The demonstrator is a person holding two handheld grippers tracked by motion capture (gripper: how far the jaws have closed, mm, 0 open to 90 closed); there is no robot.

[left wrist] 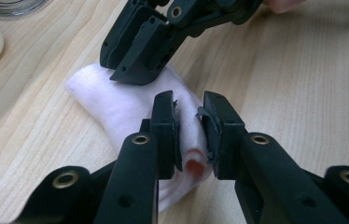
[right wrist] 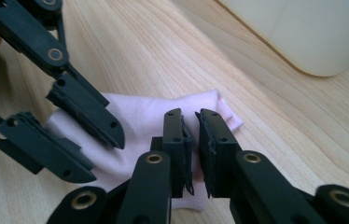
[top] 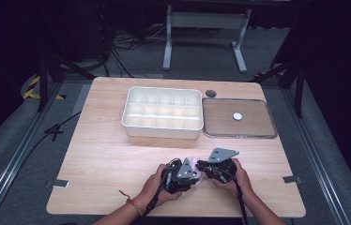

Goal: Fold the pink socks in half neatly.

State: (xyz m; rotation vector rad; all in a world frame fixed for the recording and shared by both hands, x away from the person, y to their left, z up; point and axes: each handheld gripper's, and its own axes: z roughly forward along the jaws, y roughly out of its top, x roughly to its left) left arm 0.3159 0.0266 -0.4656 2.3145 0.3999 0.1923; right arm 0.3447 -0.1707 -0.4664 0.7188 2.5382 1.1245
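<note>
A pale pink folded cloth (top: pixel 196 159) lies on the wooden table near the front edge, between both grippers. In the left gripper view the cloth (left wrist: pixel 116 105) bulges up between my left gripper's (left wrist: pixel 190 107) jaws, which are shut on a thick fold. The right gripper (left wrist: pixel 130 75) bears down on the cloth's far part. In the right gripper view my right gripper (right wrist: pixel 191 120) has its jaws nearly together, pinching the cloth (right wrist: pixel 149 109) near its edge. The left gripper (right wrist: pixel 102 158) holds the cloth's left side. A hand holds each gripper in the high view.
A white compartment box (top: pixel 162 132) stands at the table's middle back. To its right lies a shallow clear tray (top: pixel 239 136) holding one small white disc (top: pixel 237 116). A dark round piece (top: pixel 210 93) sits behind the tray.
</note>
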